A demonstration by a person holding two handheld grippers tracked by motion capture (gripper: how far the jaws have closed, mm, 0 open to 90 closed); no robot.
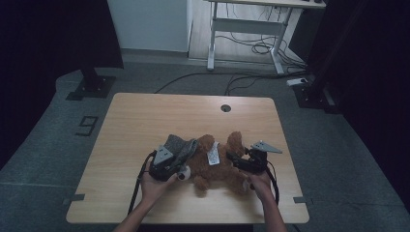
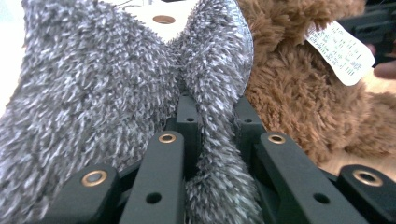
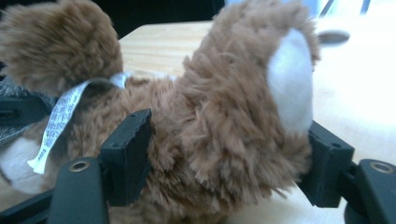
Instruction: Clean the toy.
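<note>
the bear's (image 1: 220,166) head is hidden under the grey cloth (image 1: 180,147) in the high view. in the left gripper view the cloth (image 2: 93,93) runs off the top and left edges and the tag's (image 2: 341,51) print is too small to read. in the right gripper view the bear's foot (image 3: 261,126) covers the right jaw's pad — contact there can't be told.

shaggy brown plush teddy bear (image 1: 220,164) with a printed paper tag (image 2: 341,52); fuzzy grey fleece cloth (image 2: 93,93); matt black plastic fingers (image 3: 128,149); smooth pale wood worktop (image 1: 159,116).
</note>
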